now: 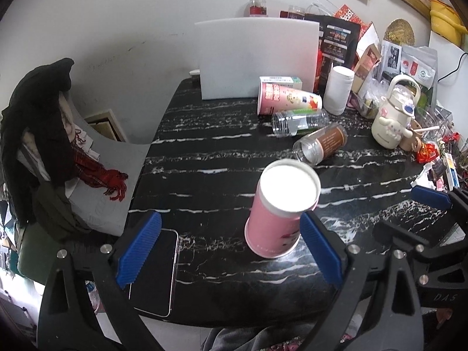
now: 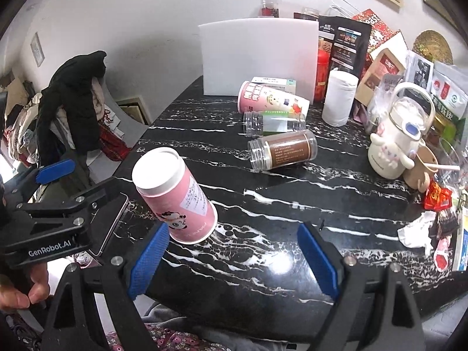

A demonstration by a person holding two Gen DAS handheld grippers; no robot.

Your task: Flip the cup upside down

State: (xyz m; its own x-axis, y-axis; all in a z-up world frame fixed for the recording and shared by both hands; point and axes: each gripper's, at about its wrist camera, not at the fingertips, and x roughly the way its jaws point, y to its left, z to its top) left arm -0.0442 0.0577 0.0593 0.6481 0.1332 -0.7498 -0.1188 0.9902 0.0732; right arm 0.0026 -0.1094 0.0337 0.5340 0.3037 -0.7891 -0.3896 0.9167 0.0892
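Left hand-held gripper (image 1: pixel 231 251): jaws spread wide, nothing held. Its blue pads (image 1: pixel 140 248) straddle bare counter; the right-side pad sits just beside the pink cup (image 1: pixel 278 213), contact not resolvable from the left wrist view.

Right hand-held gripper (image 2: pixel 234 257): jaws wide apart, nothing held, low over the near edge of the black marbled counter (image 2: pixel 292 199).

Pink cup stands upside down on the counter, wide rim down, white base facing up (in the right wrist view it lies beyond the right hand-held gripper's left pad, apart from it). A phone (image 1: pixel 155 269) lies flat at the counter's near-left corner, partly under the left hand-held gripper.

Farther back: brown-label jar (image 2: pixel 282 153) and clear bottle (image 2: pixel 273 124) on their sides, a second pink cup (image 2: pixel 272 101) lying down behind them, a white board (image 2: pixel 259 58) upright against the wall. White kettle-shaped bottle (image 2: pixel 395 146) on the right among clutter.
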